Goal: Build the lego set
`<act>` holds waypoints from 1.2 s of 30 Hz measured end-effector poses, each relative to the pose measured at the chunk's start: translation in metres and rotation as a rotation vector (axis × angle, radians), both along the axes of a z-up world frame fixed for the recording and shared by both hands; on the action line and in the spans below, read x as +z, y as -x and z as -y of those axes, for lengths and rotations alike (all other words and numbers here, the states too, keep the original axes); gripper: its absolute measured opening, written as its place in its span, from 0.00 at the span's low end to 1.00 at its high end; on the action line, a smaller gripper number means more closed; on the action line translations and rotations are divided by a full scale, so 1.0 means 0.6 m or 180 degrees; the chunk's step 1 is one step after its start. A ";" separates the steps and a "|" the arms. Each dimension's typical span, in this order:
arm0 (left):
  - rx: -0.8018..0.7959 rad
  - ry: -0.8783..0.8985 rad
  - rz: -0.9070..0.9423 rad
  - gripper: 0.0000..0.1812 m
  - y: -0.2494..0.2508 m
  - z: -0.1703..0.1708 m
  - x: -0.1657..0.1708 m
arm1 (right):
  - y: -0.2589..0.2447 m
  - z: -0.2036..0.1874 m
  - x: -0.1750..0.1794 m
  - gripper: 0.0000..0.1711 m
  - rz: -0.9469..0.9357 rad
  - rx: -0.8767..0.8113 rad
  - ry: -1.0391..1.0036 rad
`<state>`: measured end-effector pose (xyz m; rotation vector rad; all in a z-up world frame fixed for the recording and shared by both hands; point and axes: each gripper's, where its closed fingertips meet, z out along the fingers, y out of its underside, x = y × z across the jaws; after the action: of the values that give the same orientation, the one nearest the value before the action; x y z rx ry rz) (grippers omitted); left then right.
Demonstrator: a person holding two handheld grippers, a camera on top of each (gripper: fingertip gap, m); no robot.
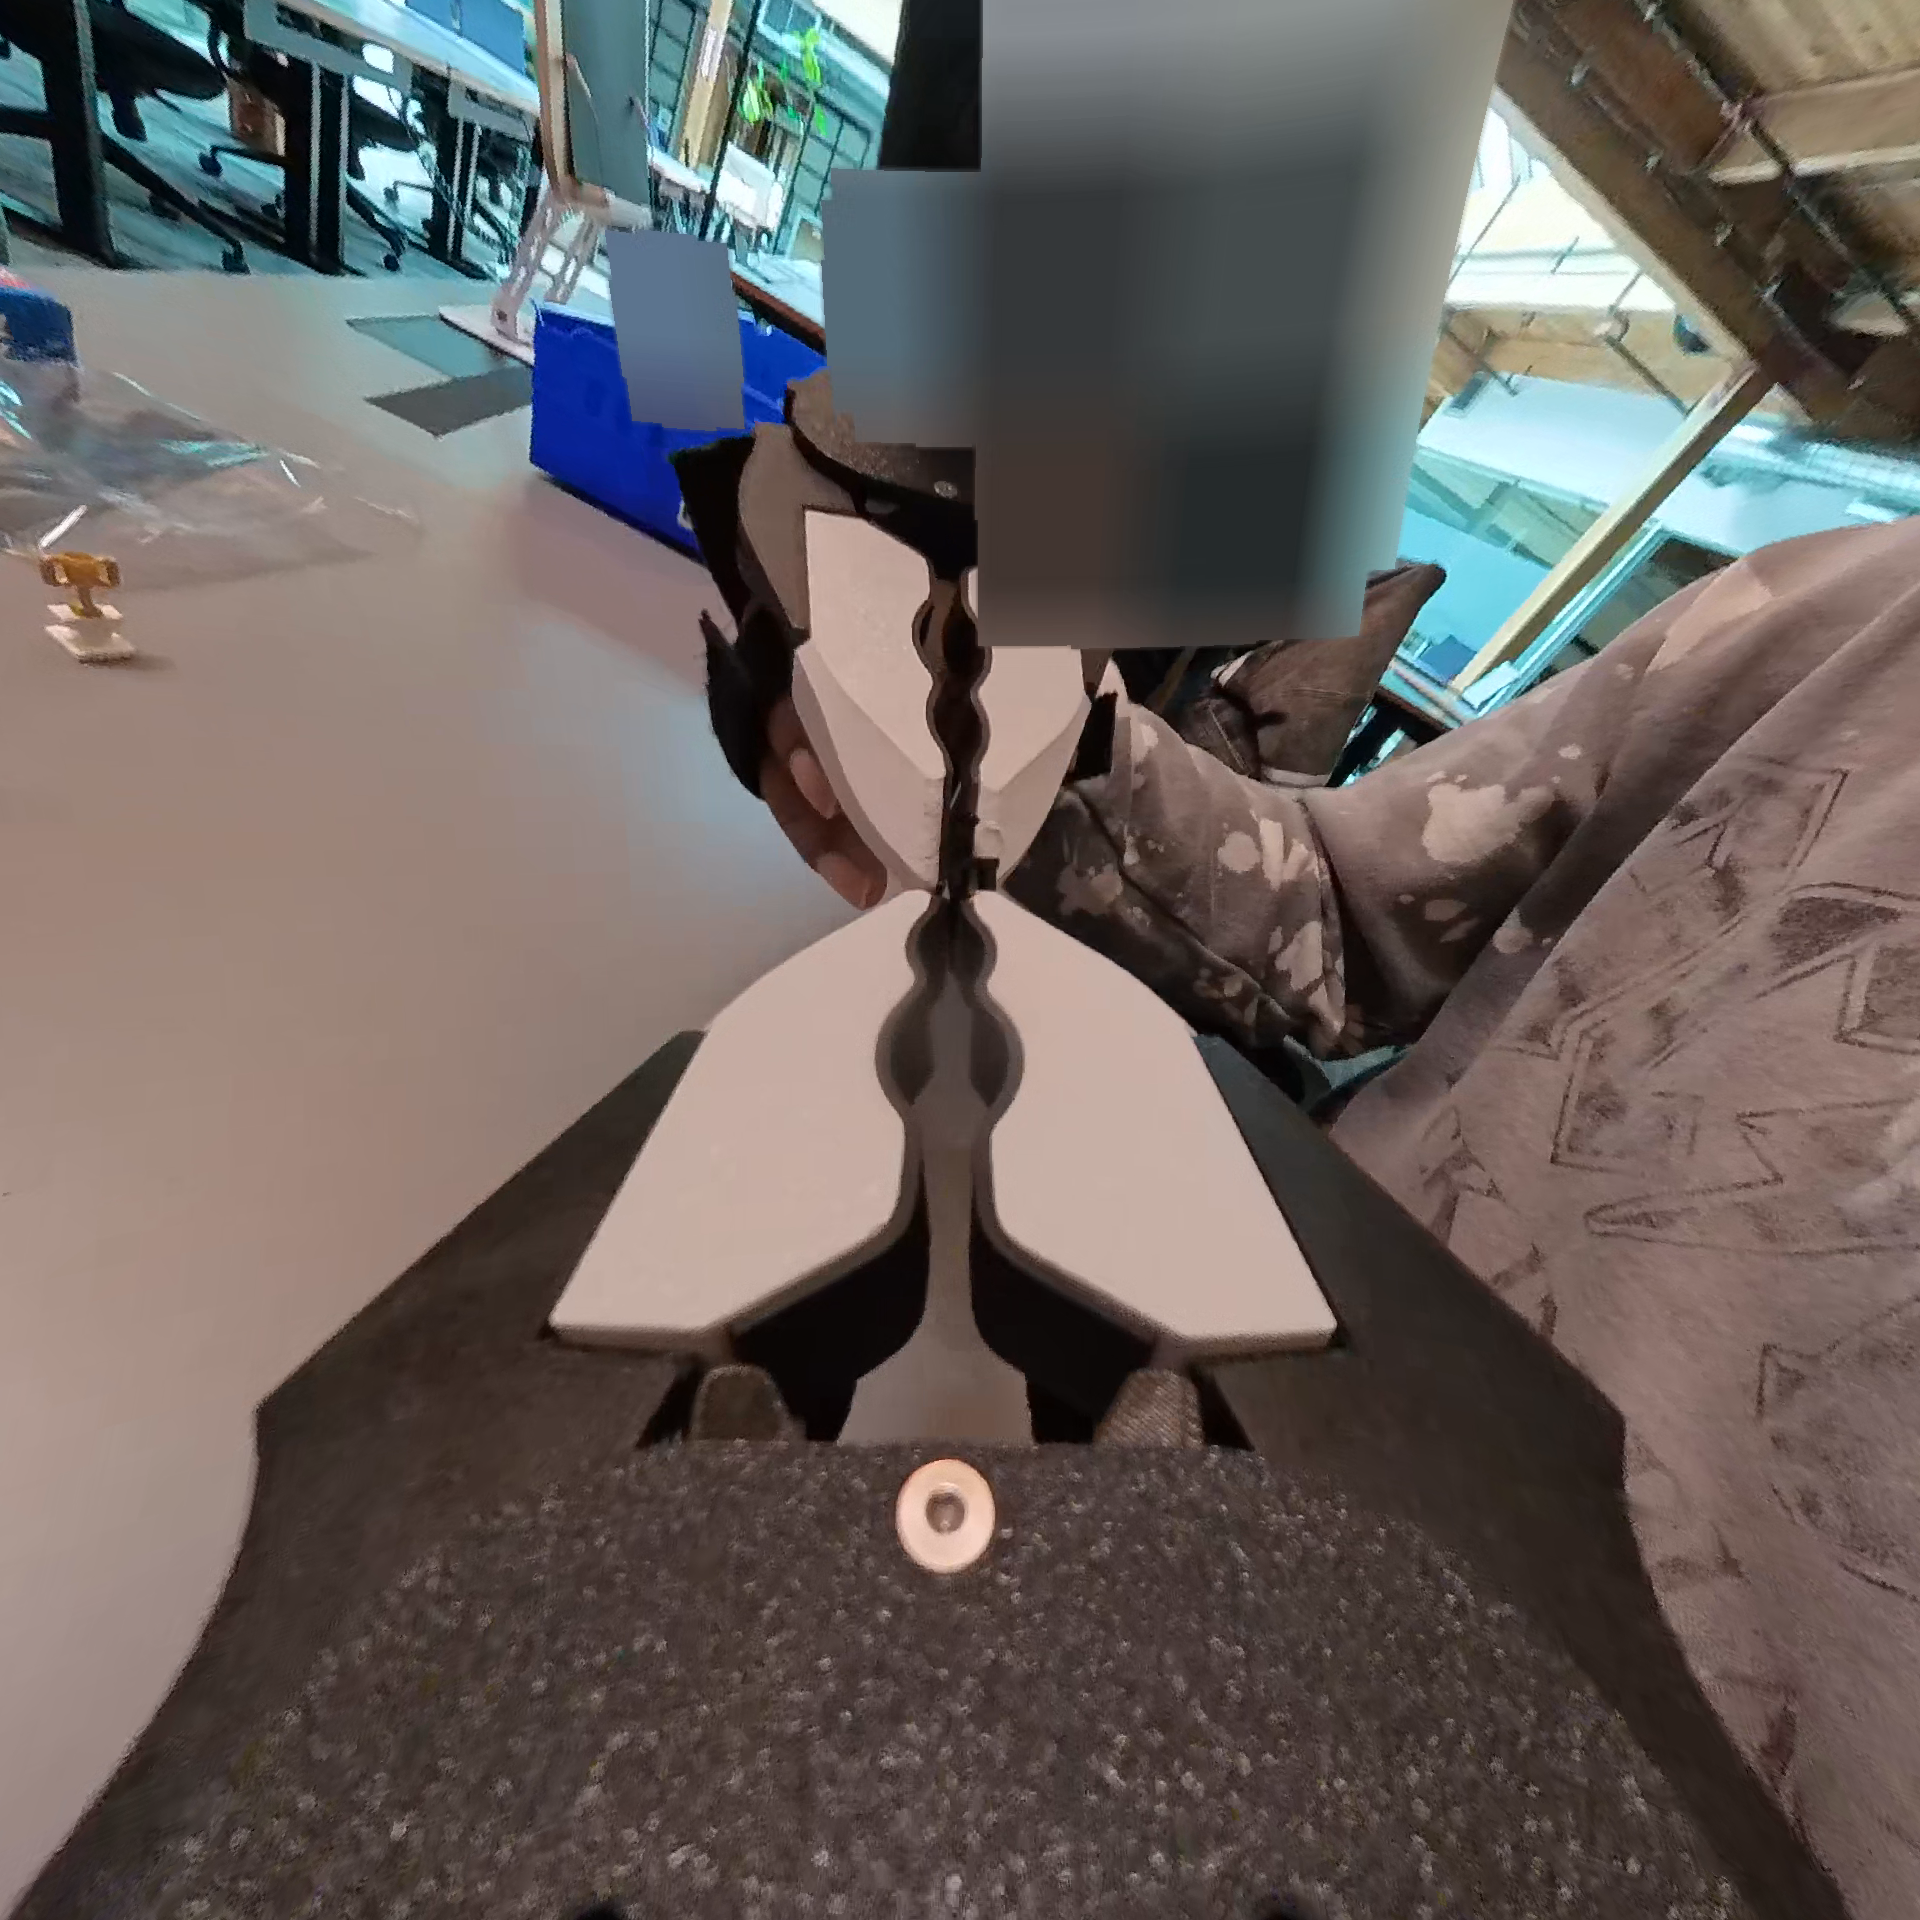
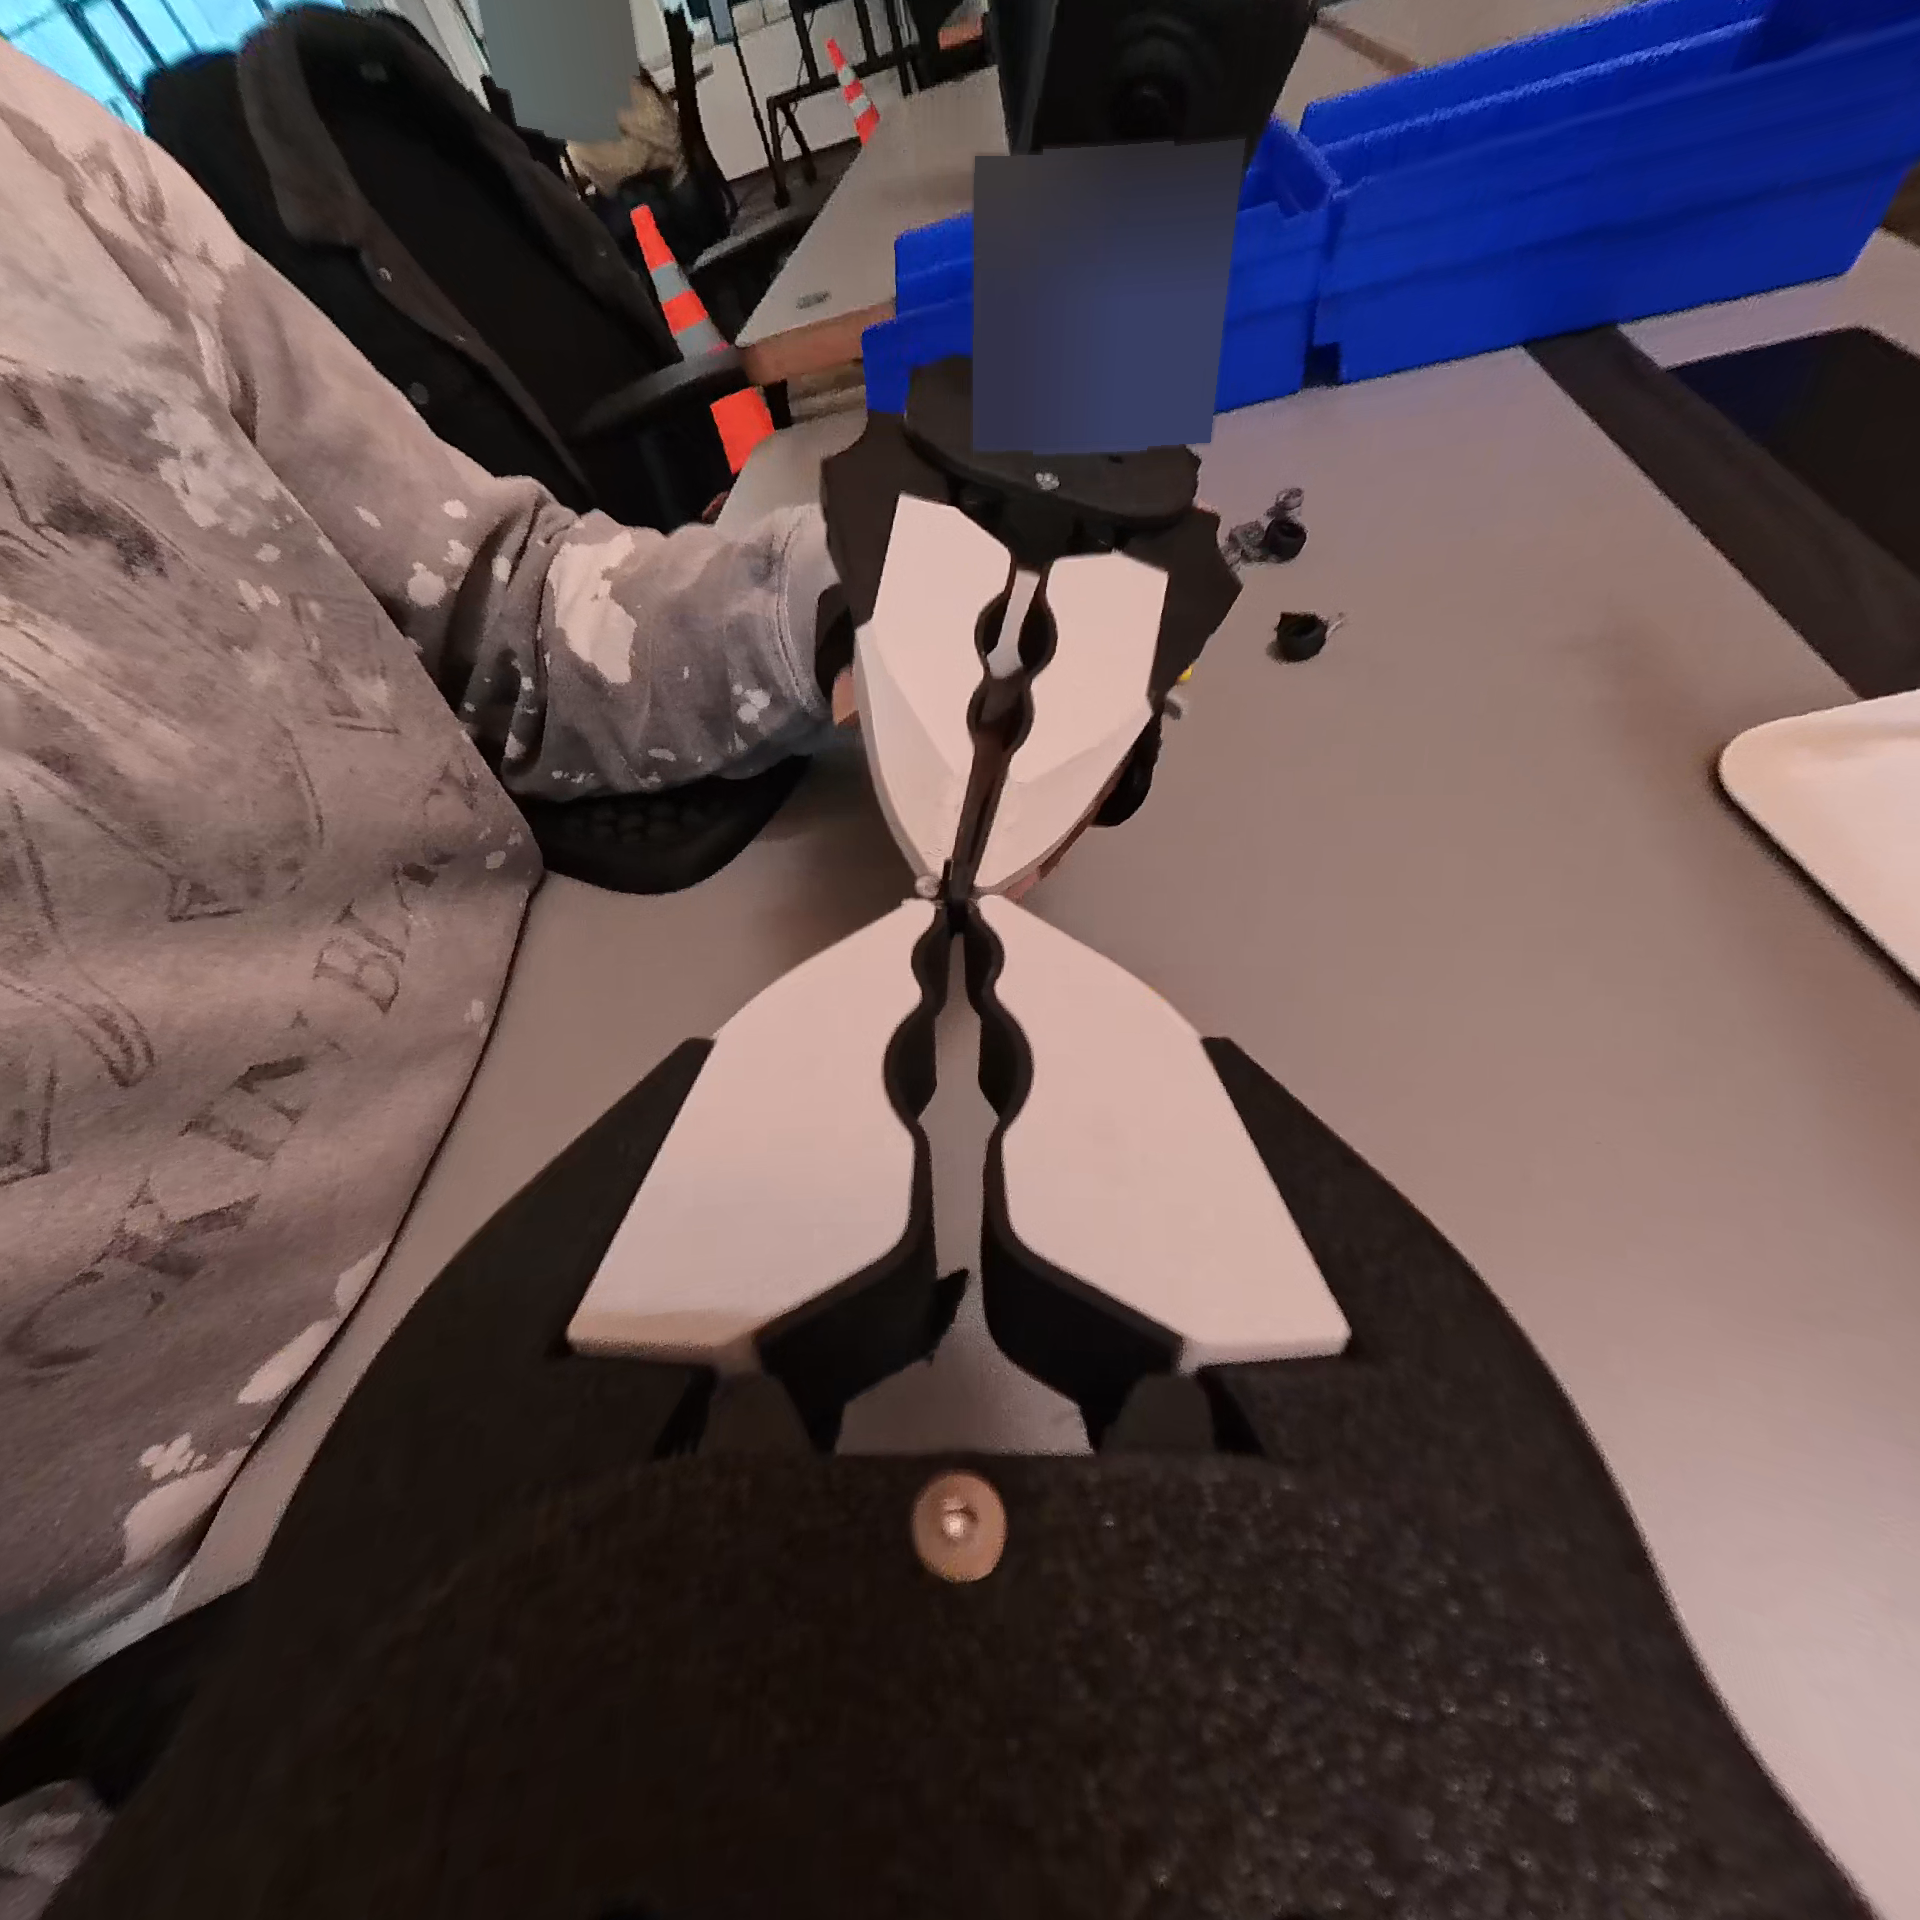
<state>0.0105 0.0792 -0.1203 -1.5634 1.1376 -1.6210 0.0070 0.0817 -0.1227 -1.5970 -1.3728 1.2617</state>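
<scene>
My two grippers meet tip to tip above the grey table [image 1: 312, 883]. In the left wrist view my left gripper [image 1: 954, 914] is shut, its white fingers [image 1: 790, 1143] pinching a small black lego piece [image 1: 962, 868] at the tips. My right gripper [image 1: 961, 883] faces it, also shut on that small dark part. In the right wrist view my right gripper [image 2: 951, 912] is shut at the tips. My left gripper [image 2: 951, 883] is opposite, with a thin dark piece [image 2: 982, 800] between its fingers. The piece is too small to make out its shape.
A small gold and white lego assembly [image 1: 78, 613] stands far left by a clear plastic bag [image 1: 156, 468]. Blue bins [image 2: 1558, 208] stand at the back. Loose black pieces [image 2: 1297, 634] and a white tray [image 2: 1839, 810] lie to the right. A person's grey sleeve [image 2: 623, 644] is close by. Less than 4 cm separates the two grippers' tips.
</scene>
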 end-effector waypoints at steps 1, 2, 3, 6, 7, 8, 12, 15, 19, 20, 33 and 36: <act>0.0037 0.0037 0.0072 0.00 0.001 -0.004 0.005 | 0.001 -0.004 0.007 0.01 -0.0072 -0.0043 -0.0015; 0.0068 0.0079 0.0128 0.01 0.002 -0.008 0.010 | 0.001 -0.009 0.013 0.02 -0.0137 -0.0096 -0.0036; 0.0082 0.0110 0.0182 0.01 0.003 -0.010 0.013 | 0.002 -0.013 0.018 0.02 -0.0196 -0.0139 -0.0052; 0.0151 0.0183 0.0363 0.00 0.005 -0.018 0.026 | 0.002 -0.020 0.032 0.03 -0.0352 -0.0231 -0.0092; 0.0160 0.0216 0.0454 0.00 0.006 -0.019 0.033 | 0.002 -0.023 0.036 0.04 -0.0398 -0.0261 -0.0097; 0.0175 0.0250 0.0544 0.00 0.008 -0.021 0.040 | 0.003 -0.026 0.039 0.05 -0.0435 -0.0291 -0.0099; 0.0185 0.0408 0.0778 0.01 0.010 -0.024 0.054 | 0.011 -0.028 0.047 0.07 -0.0543 -0.0326 -0.0120; 0.0180 0.0504 0.0915 0.01 0.013 -0.026 0.063 | 0.018 -0.025 0.057 0.02 -0.0615 -0.0318 -0.0158; 0.0256 0.0349 0.0839 0.01 0.011 -0.026 0.062 | 0.017 -0.026 0.057 0.01 -0.0520 -0.0357 -0.0140; 0.0258 0.0298 0.0787 0.01 0.010 -0.025 0.059 | 0.016 -0.025 0.054 0.01 -0.0471 -0.0344 -0.0109; 0.0396 -0.0697 -0.0365 0.05 -0.009 -0.010 0.004 | 0.005 -0.014 -0.012 0.01 0.0796 -0.0391 -0.0448; 0.0373 -0.0537 -0.0172 0.05 -0.010 -0.009 0.017 | 0.004 -0.013 0.000 0.01 0.0677 -0.0389 -0.0439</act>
<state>0.0165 0.0844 -0.1101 -1.5420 1.1569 -1.3777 0.0044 0.0895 -0.1227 -1.7279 -1.4330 0.9266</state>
